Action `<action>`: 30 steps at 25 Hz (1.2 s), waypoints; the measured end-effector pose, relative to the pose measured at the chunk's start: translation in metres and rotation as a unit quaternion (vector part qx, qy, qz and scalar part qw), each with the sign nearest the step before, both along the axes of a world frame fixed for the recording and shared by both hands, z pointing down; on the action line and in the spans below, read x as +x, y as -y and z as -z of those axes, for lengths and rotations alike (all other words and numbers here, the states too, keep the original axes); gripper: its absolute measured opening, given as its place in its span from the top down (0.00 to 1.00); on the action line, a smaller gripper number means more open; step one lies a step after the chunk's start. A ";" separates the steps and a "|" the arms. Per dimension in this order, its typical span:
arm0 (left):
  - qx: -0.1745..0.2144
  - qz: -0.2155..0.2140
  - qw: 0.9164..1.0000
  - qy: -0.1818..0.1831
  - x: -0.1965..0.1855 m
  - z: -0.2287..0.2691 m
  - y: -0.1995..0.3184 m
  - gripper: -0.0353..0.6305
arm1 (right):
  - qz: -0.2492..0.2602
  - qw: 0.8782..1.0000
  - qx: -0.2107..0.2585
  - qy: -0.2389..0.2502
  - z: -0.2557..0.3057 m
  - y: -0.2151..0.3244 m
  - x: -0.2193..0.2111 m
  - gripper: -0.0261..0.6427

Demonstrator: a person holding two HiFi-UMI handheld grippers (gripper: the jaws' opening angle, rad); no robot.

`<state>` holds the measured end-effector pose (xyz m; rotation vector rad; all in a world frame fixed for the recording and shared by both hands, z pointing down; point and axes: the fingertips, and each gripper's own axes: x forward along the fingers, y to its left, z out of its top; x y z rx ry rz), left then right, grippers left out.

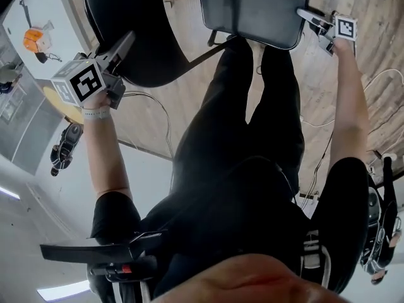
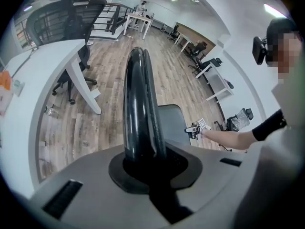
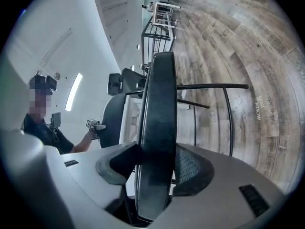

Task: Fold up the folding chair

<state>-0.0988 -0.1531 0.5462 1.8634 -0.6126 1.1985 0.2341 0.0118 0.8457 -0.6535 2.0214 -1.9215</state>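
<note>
The folding chair's black backrest (image 1: 139,17) is at the top left of the head view and its grey-black seat (image 1: 252,8) at the top centre, above the person's legs. My left gripper (image 1: 120,49) is shut on the backrest's rim, which runs up between its jaws (image 2: 138,104) in the left gripper view. My right gripper (image 1: 312,19) is at the seat's right edge. In the right gripper view the seat (image 3: 159,109) stands edge-on between the jaws, filling the gap. The chair's thin black leg tubes (image 3: 209,86) reach out behind it.
A white curved desk (image 2: 52,61) and a mesh office chair (image 2: 66,13) stand to the left, with an orange object (image 1: 33,40) on the desk. Cables (image 1: 379,81) lie on the wooden floor at the right. A black railing (image 3: 157,32) stands far off.
</note>
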 end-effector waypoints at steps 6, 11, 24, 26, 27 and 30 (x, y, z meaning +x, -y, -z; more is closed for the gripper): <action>0.015 0.002 1.000 0.009 -0.016 0.009 0.009 0.88 | 0.015 0.998 0.063 0.027 0.062 0.028 -0.042 0.68; 0.024 0.002 1.000 0.016 -0.020 0.018 0.011 0.87 | 0.045 0.991 0.117 0.036 0.110 0.045 -0.082 0.74; 0.041 0.002 0.999 0.023 -0.056 0.014 0.024 0.88 | 0.065 0.987 0.137 0.058 0.155 0.090 -0.205 0.84; 0.042 0.002 0.999 0.024 -0.060 0.014 0.026 0.88 | 0.067 0.986 0.141 0.061 0.159 0.096 -0.221 0.86; 0.042 0.003 0.999 0.025 -0.063 0.014 0.026 0.87 | 0.071 0.985 0.146 0.059 0.161 0.100 -0.231 0.86; 0.047 0.006 0.998 0.027 -0.081 0.023 0.033 0.87 | 0.087 0.982 0.161 0.048 0.176 0.118 -0.265 0.87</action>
